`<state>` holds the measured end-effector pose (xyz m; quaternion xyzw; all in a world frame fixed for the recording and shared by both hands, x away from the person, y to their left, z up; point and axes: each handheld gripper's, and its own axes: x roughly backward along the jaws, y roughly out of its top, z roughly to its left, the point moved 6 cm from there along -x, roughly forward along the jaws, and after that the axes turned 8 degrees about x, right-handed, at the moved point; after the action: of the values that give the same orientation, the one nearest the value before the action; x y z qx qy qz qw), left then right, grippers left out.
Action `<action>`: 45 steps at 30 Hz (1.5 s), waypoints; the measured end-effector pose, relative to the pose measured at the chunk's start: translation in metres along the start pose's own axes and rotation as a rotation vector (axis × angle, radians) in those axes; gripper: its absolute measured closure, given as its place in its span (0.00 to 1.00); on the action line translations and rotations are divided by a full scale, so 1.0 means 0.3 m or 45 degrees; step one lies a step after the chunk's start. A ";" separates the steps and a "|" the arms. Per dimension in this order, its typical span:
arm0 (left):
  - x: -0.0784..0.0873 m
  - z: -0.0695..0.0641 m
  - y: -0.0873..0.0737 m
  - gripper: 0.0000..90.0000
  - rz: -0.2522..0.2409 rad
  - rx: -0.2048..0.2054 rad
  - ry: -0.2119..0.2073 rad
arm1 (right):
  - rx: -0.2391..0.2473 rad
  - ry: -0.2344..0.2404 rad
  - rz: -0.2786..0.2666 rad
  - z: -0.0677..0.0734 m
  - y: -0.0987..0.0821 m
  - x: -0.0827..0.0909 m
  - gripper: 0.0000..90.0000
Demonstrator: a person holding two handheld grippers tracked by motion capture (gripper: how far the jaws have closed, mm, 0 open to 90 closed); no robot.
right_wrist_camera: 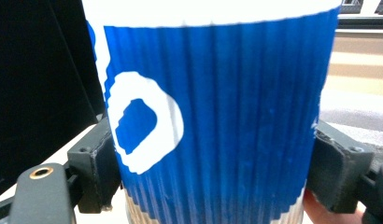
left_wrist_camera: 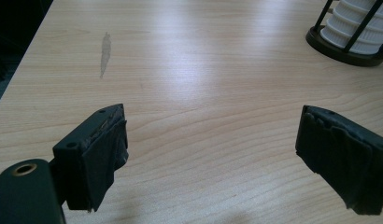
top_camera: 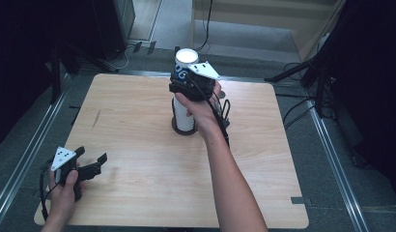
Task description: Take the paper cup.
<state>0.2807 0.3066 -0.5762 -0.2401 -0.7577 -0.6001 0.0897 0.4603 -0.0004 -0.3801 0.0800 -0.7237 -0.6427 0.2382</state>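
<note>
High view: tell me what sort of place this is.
Probably a recording lab or studio, not a home: a bare wooden table on grey carpet, dark stand legs and loose cables around it, dark curtains at the sides.

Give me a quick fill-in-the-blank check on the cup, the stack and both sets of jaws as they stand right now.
1. The right gripper has its jaws closed on a ribbed cup whose main colour is ____.
2. That cup sits at the ____ of the white cup stack in the black wire holder.
3. The left gripper hovers over the wooden table, and its jaws are ____, with nothing between them.

Missing words: blue; top; open
</note>
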 end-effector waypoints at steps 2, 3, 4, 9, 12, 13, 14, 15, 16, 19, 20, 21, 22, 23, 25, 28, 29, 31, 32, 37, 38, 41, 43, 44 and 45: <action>0.000 0.000 0.000 0.11 0.001 0.000 0.000 | -0.002 0.005 -0.007 -0.002 0.003 0.003 0.19; 0.000 0.000 0.000 0.11 0.000 0.001 -0.001 | 0.001 0.007 -0.016 -0.003 0.007 0.004 0.19; 0.000 0.000 0.000 0.11 0.001 0.000 0.000 | -0.003 0.008 -0.021 -0.002 0.010 0.005 0.19; -0.001 -0.001 0.000 0.11 0.001 -0.001 0.001 | 0.022 0.002 -0.019 -0.002 0.031 0.016 0.19; -0.001 -0.001 0.000 0.11 0.001 -0.002 0.001 | 0.019 -0.006 -0.039 -0.001 0.054 0.026 0.19; 0.000 0.000 0.000 0.11 0.002 -0.003 0.002 | 0.019 -0.006 -0.039 -0.001 0.054 0.026 0.19; 0.000 0.000 0.000 0.11 0.002 -0.003 0.001 | 0.020 -0.004 -0.045 -0.002 0.060 0.028 0.19; -0.001 -0.001 0.000 0.11 0.002 -0.003 0.001 | 0.021 -0.005 -0.059 -0.002 0.071 0.032 0.20; 0.000 0.000 0.000 0.11 0.002 -0.003 0.001 | 0.030 -0.008 -0.069 0.001 0.087 0.038 0.20; -0.001 -0.001 0.000 0.11 -0.002 -0.001 0.000 | 0.028 -0.010 -0.073 0.002 0.102 0.045 0.20; -0.001 -0.001 0.000 0.11 -0.002 -0.002 0.001 | 0.031 -0.012 -0.077 0.001 0.107 0.047 0.20; -0.001 -0.001 0.000 0.11 -0.001 -0.003 0.001 | 0.026 -0.021 -0.080 0.000 0.116 0.051 0.20; -0.001 -0.001 0.000 0.11 -0.001 -0.003 0.002 | 0.026 -0.020 -0.087 -0.001 0.122 0.053 0.20; -0.001 -0.001 0.000 0.11 -0.002 -0.003 0.001 | 0.026 -0.017 -0.091 0.000 0.131 0.057 0.20; -0.001 -0.001 0.000 0.11 -0.002 -0.004 0.001 | 0.040 -0.019 -0.094 0.000 0.145 0.062 0.20; -0.001 -0.001 0.000 0.11 -0.002 -0.004 0.001 | 0.023 -0.022 -0.100 -0.004 0.171 0.076 0.20; -0.001 -0.001 0.000 0.11 -0.001 -0.005 0.001 | 0.025 -0.021 -0.104 -0.005 0.178 0.079 0.20; -0.001 -0.002 0.000 0.11 -0.002 -0.005 0.001 | 0.025 -0.024 -0.112 -0.009 0.197 0.089 0.20; -0.001 -0.002 0.000 0.11 -0.002 -0.006 0.001 | 0.023 -0.020 -0.117 -0.010 0.205 0.094 0.20; -0.001 -0.002 0.000 0.11 -0.001 -0.007 0.000 | 0.020 -0.021 -0.144 -0.011 0.240 0.116 0.20; -0.001 -0.002 0.000 0.11 0.000 -0.007 0.000 | 0.020 -0.021 -0.150 -0.011 0.245 0.119 0.20; -0.001 -0.002 0.000 0.11 0.000 -0.007 -0.001 | 0.021 -0.021 -0.164 -0.013 0.264 0.134 0.20; -0.001 -0.002 0.000 0.11 -0.001 -0.007 0.000 | 0.015 -0.020 -0.175 -0.018 0.275 0.144 0.20; -0.002 -0.002 0.000 0.11 -0.001 -0.007 0.000 | 0.013 -0.018 -0.180 -0.021 0.280 0.148 0.20; -0.001 -0.003 0.000 0.11 -0.001 -0.007 0.000 | 0.012 -0.021 -0.184 -0.025 0.284 0.154 0.20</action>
<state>0.2810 0.3058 -0.5761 -0.2402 -0.7562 -0.6021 0.0889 0.4395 -0.0129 -0.2859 0.1278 -0.7209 -0.6555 0.1849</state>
